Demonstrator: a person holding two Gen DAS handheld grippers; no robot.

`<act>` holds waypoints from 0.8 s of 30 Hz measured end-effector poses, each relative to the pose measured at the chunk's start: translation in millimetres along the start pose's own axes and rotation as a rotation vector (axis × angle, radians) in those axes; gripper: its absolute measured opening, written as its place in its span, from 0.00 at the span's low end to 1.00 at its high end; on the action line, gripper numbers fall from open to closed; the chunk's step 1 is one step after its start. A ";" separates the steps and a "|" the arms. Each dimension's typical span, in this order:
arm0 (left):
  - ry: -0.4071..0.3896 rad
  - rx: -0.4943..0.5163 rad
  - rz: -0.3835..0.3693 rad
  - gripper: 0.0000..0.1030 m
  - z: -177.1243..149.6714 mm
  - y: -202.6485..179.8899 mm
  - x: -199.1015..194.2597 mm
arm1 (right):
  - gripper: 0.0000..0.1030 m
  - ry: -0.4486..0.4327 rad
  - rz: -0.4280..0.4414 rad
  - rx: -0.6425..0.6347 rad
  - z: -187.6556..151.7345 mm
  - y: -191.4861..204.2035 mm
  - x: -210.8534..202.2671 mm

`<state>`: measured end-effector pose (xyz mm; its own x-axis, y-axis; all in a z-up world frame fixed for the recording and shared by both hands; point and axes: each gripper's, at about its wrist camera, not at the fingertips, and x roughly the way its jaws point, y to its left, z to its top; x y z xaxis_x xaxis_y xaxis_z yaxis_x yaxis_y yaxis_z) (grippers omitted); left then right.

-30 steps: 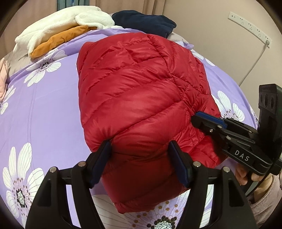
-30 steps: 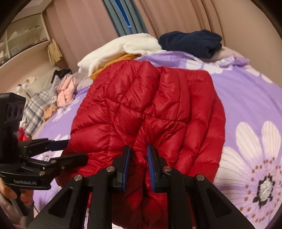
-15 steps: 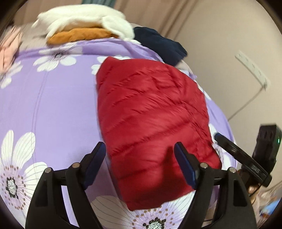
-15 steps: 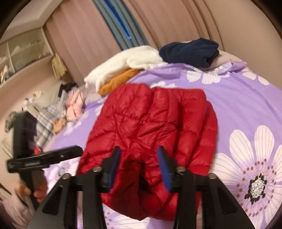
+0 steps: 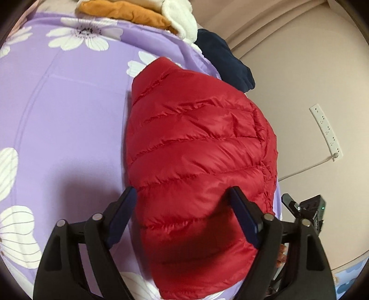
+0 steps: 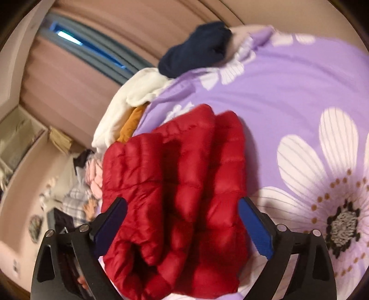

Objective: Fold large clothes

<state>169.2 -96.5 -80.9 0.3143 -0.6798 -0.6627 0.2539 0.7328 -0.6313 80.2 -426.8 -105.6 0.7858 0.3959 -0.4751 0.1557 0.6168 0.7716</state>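
A red quilted down jacket (image 5: 198,157) lies folded into a compact bundle on the purple flowered bedsheet (image 5: 64,129). My left gripper (image 5: 184,219) is open, its jaws spread wide above the near end of the jacket, holding nothing. My right gripper (image 6: 182,228) is also open and empty, jaws wide over the jacket (image 6: 175,193), whose puffy folds bulge up between them. The right gripper's body shows at the lower right of the left wrist view (image 5: 309,210).
A white fleece and an orange garment (image 5: 129,13) are piled at the far end of the bed, with a navy garment (image 5: 223,62) beside them. A wall with a power strip (image 5: 325,131) runs along the right. More clothes (image 6: 92,182) lie left.
The right gripper was shut on the jacket's near edge; it has let go and opened wide. Both grippers have pulled up and tilted, and the jacket now rests on the bed.
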 end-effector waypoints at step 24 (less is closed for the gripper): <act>0.080 -0.084 -0.057 1.00 0.7 16.9 39.9 | 0.99 0.141 0.057 0.129 -2.9 -21.8 51.0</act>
<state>186.7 -111.2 -117.7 0.2267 -0.7228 -0.6528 0.1905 0.6902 -0.6981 115.1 -418.1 -147.9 0.7056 0.5241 -0.4769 0.1959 0.5025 0.8421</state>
